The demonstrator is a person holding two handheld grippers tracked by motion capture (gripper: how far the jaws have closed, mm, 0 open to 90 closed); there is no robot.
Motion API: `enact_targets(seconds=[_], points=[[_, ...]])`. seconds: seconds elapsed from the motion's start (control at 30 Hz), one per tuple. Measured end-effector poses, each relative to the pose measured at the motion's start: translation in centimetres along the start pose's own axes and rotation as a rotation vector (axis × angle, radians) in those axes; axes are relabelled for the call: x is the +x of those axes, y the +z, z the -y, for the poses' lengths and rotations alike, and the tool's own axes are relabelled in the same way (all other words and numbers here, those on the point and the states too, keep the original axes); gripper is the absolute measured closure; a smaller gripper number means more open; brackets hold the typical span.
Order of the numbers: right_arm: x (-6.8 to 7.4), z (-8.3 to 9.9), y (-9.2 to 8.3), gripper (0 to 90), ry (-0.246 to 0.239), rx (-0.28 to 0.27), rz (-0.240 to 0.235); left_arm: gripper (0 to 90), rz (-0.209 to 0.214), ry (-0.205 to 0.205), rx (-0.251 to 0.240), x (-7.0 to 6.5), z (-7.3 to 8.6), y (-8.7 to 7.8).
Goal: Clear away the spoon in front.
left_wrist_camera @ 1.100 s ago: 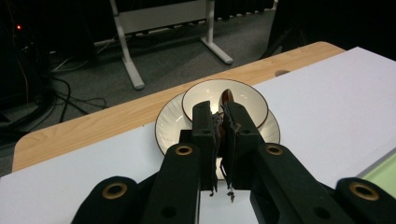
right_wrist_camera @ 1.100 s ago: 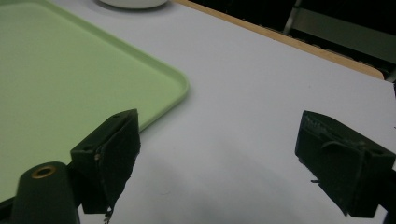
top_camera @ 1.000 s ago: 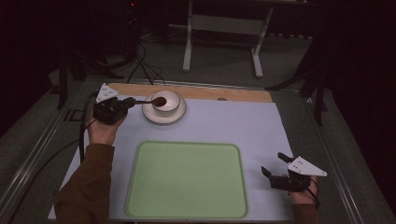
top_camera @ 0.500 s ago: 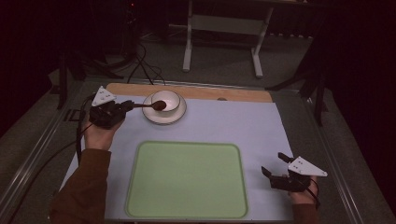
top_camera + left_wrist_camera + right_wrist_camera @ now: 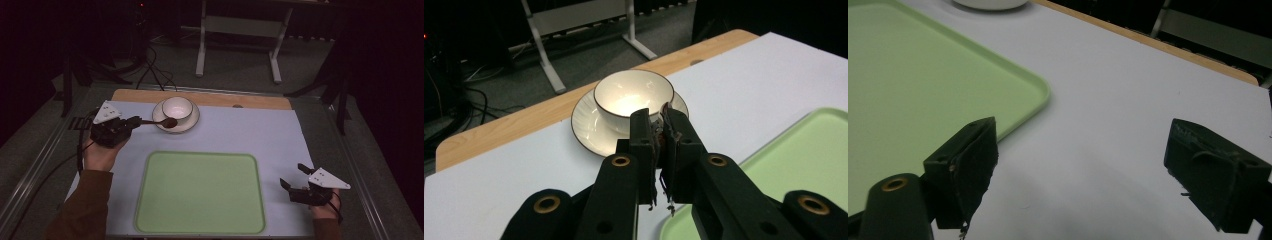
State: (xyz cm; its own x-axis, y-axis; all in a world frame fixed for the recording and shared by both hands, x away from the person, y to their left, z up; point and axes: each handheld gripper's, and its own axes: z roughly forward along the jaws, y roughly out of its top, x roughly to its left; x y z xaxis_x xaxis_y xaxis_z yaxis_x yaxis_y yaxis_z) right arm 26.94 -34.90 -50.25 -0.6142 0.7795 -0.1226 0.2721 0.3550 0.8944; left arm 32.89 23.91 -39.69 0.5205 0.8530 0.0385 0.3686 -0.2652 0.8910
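Spoon (image 5: 162, 122) pinched in left gripper (image 5: 134, 122), seemingly hidden by jaws up close, right gripper (image 5: 294, 177) wide

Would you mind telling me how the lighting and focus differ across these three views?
High view: the table is evenly lit while the room behind falls into darkness. Left gripper view: a bright glare sits inside the bowl, and the near black jaws look sharp enough. Right gripper view: the open jaws are soft and blurred, with a faint shadow on the white sheet beside the green tray.
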Motion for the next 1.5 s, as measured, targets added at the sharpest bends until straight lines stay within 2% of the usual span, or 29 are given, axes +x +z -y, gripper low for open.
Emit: enact_targets(seconds=[0.27, 0.6, 1.07, 1.2, 1.37, 1.5], points=[[0.0, 0.0, 0.0, 13.9, 0.0, 0.001, -0.001, 84.0, -0.006, 0.015, 0.022, -0.3, 0.7, -0.9], [0.0, 0.0, 0.0, 13.8, 0.0, 0.002, 0.0, 83.9, 0.007, -0.024, 0.032, -0.6, 2.6, -2.2], [0.0, 0.0, 0.0, 13.8, 0.0, 0.002, 0.0, 83.9, -0.003, -0.076, 0.067, -1.2, 5.2, -4.4], [0.1, 0.0, 0.0, 13.8, 0.0, 0.003, 0.0, 83.9, -0.012, -0.075, 0.084, -1.6, 5.6, -5.0], [0.1, 0.0, 0.0, 13.8, -0.001, 0.002, 0.0, 83.9, -0.027, -0.092, 0.116, -1.7, 5.7, -4.9], [0.1, 0.0, 0.1, 13.8, 0.002, 0.004, -0.001, 83.8, -0.041, -0.104, 0.138, -1.5, 5.5, -4.0]])
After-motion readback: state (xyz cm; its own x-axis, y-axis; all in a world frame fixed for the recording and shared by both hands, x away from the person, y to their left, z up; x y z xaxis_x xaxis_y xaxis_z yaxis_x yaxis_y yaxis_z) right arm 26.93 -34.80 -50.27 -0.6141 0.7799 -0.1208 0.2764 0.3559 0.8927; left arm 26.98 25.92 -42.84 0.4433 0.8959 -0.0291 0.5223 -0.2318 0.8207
